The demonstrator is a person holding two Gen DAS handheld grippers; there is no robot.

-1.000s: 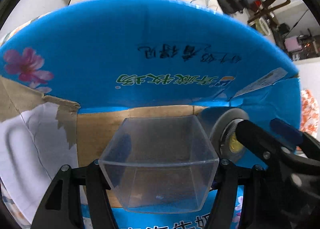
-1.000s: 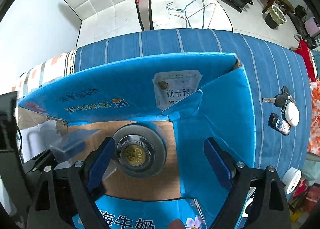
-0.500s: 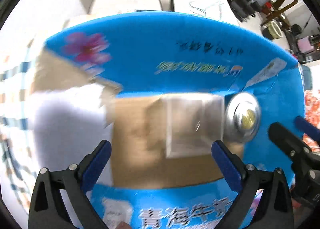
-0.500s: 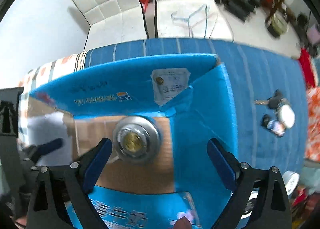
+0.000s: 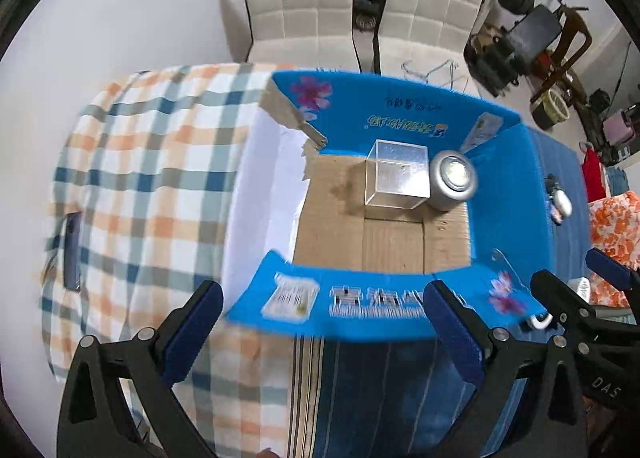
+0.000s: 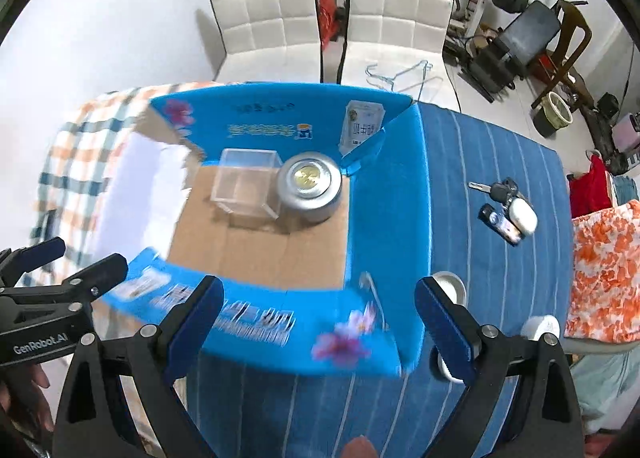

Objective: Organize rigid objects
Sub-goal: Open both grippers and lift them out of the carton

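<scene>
A blue cardboard box [image 5: 500,194] [image 6: 384,218] stands open on the table. Inside it, at the far end, a clear plastic cube [image 5: 396,174] [image 6: 246,188] sits beside a round silver tin [image 5: 454,180] [image 6: 310,186]. My left gripper [image 5: 320,326] is open and empty, raised above the box's near flap. My right gripper [image 6: 318,318] is open and empty, above the near right corner of the box. The right gripper shows at the right edge of the left wrist view [image 5: 576,290]; the left gripper shows at the left edge of the right wrist view [image 6: 60,270].
Keys, a fob and a white case [image 6: 506,204] lie on the blue striped cloth right of the box. White round lids [image 6: 450,286] lie near the box's near right corner. A dark phone [image 5: 72,250] lies on the checked cloth at left. Two white chairs [image 6: 332,18] stand behind.
The left gripper let go of the clear cube, leaving it in the box beside the tin. Both grippers have pulled back and up out of the box.
</scene>
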